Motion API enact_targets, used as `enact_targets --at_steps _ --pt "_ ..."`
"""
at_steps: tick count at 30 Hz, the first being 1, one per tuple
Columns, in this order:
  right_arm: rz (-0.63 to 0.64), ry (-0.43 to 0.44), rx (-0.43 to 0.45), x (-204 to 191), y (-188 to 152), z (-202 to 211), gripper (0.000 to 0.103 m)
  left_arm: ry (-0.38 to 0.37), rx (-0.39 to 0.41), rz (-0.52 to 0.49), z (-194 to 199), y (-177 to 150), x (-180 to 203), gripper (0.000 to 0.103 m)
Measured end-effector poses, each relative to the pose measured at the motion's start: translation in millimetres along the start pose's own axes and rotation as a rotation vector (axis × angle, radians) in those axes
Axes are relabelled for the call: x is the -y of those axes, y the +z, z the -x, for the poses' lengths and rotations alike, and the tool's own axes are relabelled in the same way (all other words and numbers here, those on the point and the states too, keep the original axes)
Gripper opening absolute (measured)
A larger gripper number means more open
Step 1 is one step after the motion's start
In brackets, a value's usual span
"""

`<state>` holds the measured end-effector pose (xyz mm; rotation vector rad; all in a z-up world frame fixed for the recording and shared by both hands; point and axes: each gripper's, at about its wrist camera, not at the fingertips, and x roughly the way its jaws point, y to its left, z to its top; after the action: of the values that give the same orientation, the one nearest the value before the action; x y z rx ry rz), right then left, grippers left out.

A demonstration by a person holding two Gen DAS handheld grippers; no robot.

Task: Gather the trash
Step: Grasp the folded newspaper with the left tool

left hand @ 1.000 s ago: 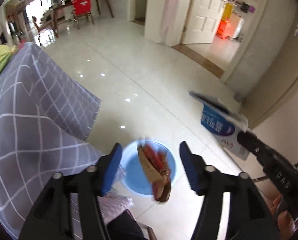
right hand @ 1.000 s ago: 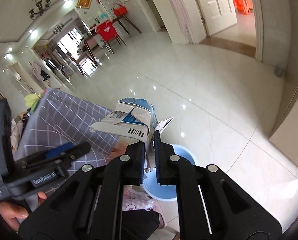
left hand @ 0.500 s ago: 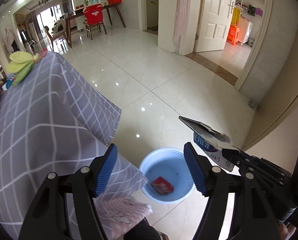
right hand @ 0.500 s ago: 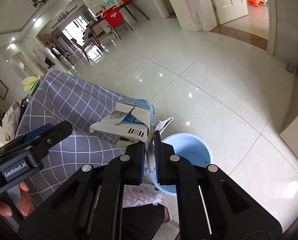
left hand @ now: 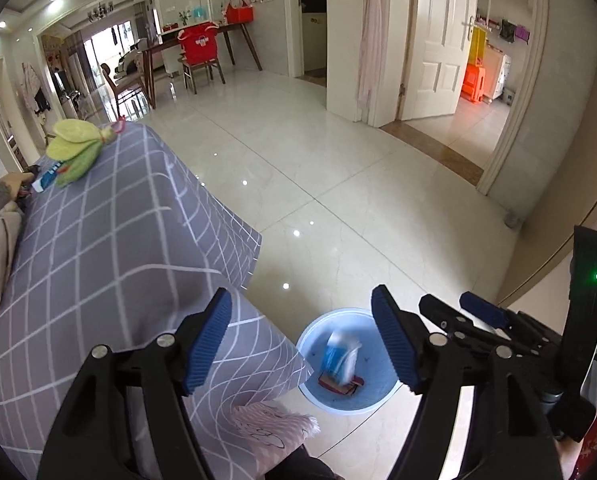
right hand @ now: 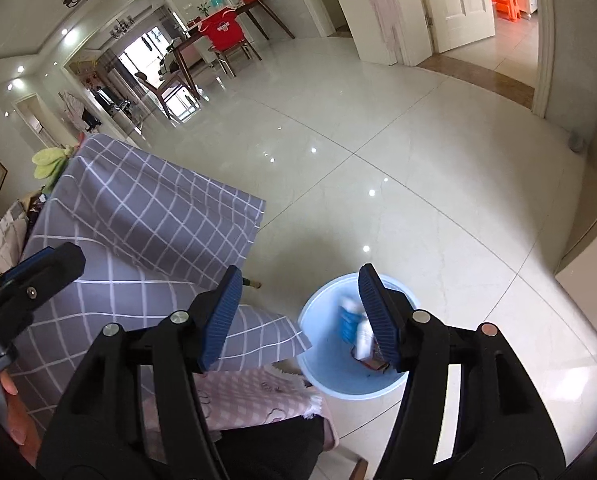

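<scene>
Both grippers hang over a pale tiled floor (left hand: 338,184) beside a table draped in a grey cloth with a white grid (left hand: 110,248). The left gripper (left hand: 301,340) has its blue ribbed pads well apart and its jaws are opening, with nothing between them. The right gripper (right hand: 300,314) is likewise spread, its jaws opening and released; no thing sits between its pads. Below them stands a round light-blue bin (left hand: 310,334) on the floor, just beside the hanging corner of the cloth. Inside it a blue-and-white carton (left hand: 340,358) shows as a motion blur, above a red wrapper (left hand: 338,387) lying on the bin's bottom; any print on the carton is too smeared to read. In the right wrist view the left gripper's body at the left edge bears white lettering, cut off and not legible. A pink patterned cloth (right hand: 254,400) lies under the table edge, and a green soft toy (left hand: 76,148) rests at the table's far end. A red cover with white writing hangs on a distant chair (left hand: 200,46), too small to read.
</scene>
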<state>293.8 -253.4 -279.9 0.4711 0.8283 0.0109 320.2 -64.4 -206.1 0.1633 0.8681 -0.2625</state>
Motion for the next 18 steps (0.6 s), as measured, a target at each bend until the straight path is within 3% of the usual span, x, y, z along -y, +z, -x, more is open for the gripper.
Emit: enact_targets --at_steps 7,13,18 --pt "0.086 0.053 0.094 -53.3 11.7 45.3 0.061 -0.010 0.085 0.054 45.7 6.1 -29.3 0.071" --pt "0.180 0.143 0.146 -119.1 20.2 72.8 0.061 0.070 0.165 0.139 88.7 1.1 -92.7 0.074" --pt "0.250 0.213 0.133 -177.7 23.1 69.3 0.061 0.177 0.183 0.166 107.2 1.3 -150.3 0.074"
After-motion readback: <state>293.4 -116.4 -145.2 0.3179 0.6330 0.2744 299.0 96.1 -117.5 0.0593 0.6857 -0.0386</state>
